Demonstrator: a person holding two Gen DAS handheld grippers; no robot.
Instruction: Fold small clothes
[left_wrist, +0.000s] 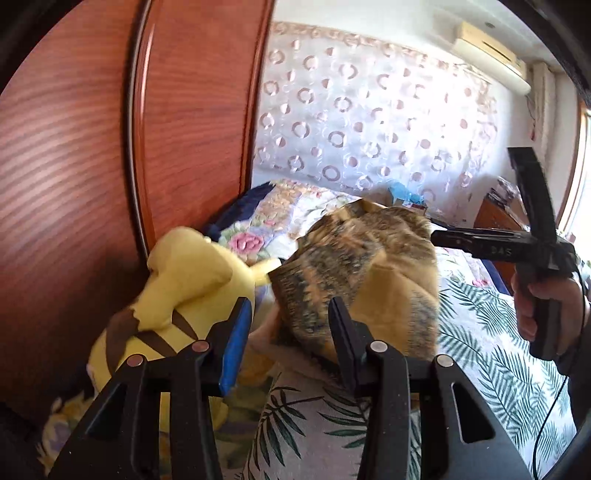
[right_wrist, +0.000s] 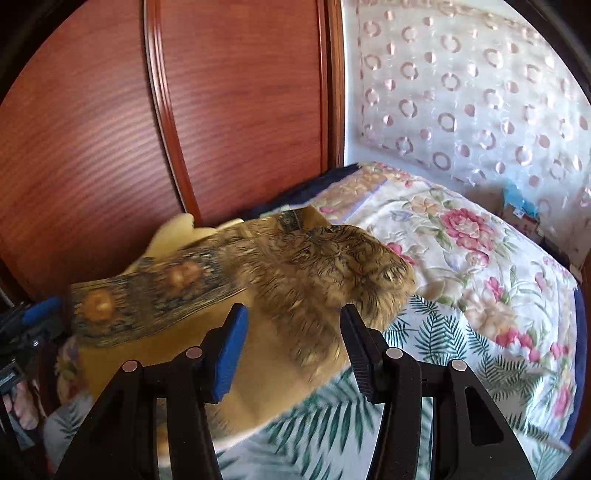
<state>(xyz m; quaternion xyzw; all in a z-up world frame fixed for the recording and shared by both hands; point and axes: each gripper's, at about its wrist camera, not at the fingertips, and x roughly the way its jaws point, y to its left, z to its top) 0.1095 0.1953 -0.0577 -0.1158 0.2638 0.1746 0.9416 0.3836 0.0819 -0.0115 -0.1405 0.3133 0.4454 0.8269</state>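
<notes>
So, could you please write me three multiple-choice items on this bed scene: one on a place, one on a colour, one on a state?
1. Where does the yellow plush toy lie?
A. Against the wooden headboard
B. On the air conditioner
C. On the window sill

2. What colour is the pad on one finger of the left tongs?
A. Red
B. Blue
C. White

3. How do the right tongs stand towards the brown printed garment?
A. Open, not pressing the garment
C. Clamped on the plush toy
B. Shut tight on the bedspread

Answers: 1 A, the toy leans beside the red-brown board at the head of the bed. 2 B, the left wrist view shows a blue pad facing a black finger. 3 A, the right wrist view shows a wide gap between the fingers, the cloth lying beyond them.
</notes>
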